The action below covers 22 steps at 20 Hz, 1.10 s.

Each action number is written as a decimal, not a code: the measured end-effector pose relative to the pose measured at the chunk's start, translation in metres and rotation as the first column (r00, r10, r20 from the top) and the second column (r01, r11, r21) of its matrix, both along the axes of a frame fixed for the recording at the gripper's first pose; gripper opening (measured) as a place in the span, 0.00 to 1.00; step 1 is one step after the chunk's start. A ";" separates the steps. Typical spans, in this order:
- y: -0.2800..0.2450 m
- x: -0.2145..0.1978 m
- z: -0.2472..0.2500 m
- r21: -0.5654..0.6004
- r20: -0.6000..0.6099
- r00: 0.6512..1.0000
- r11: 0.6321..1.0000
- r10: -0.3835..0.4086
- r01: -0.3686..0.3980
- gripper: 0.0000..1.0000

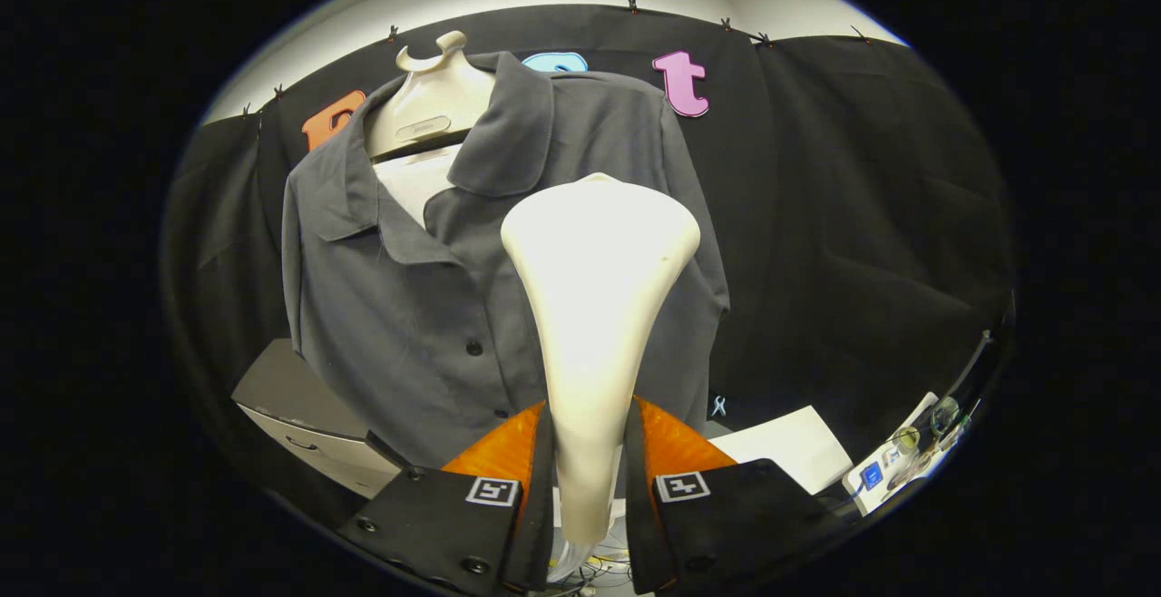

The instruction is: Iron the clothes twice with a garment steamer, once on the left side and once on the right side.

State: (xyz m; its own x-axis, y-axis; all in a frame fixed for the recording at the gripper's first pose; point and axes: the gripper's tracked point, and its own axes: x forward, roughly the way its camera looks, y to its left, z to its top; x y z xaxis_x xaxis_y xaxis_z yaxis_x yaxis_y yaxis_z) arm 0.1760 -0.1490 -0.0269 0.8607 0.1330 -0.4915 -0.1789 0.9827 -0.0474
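Gripper: clamped on my steamer handle, long axis toward 12 o'clock.
Shirt: just beyond, mostly at 10 o'clock.

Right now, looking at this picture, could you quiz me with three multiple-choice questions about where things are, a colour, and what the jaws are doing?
1. Where is the steamer head?
A. in front of the shirt
B. on the white sheet
C. behind the mannequin

2. What colour is the shirt?
A. red
B. dark grey
C. yellow

3. The gripper is:
A. wide open
B. shut on the steamer's handle
C. shut on a sleeve

Answers:
1 A, its cream head overlaps the shirt front.
2 B, the fabric is dark grey.
3 B, both jaws press the handle's neck.
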 end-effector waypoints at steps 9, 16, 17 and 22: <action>-0.004 0.029 -0.005 0.002 -0.004 1.000 1.000 0.006 -0.006 0.41; -0.009 0.035 -0.022 0.004 -0.026 1.000 1.000 0.010 -0.010 0.41; -0.010 0.034 -0.025 0.003 -0.032 0.999 1.000 0.013 -0.013 0.41; -0.012 0.028 -0.043 0.006 -0.068 0.997 1.000 0.022 -0.022 0.41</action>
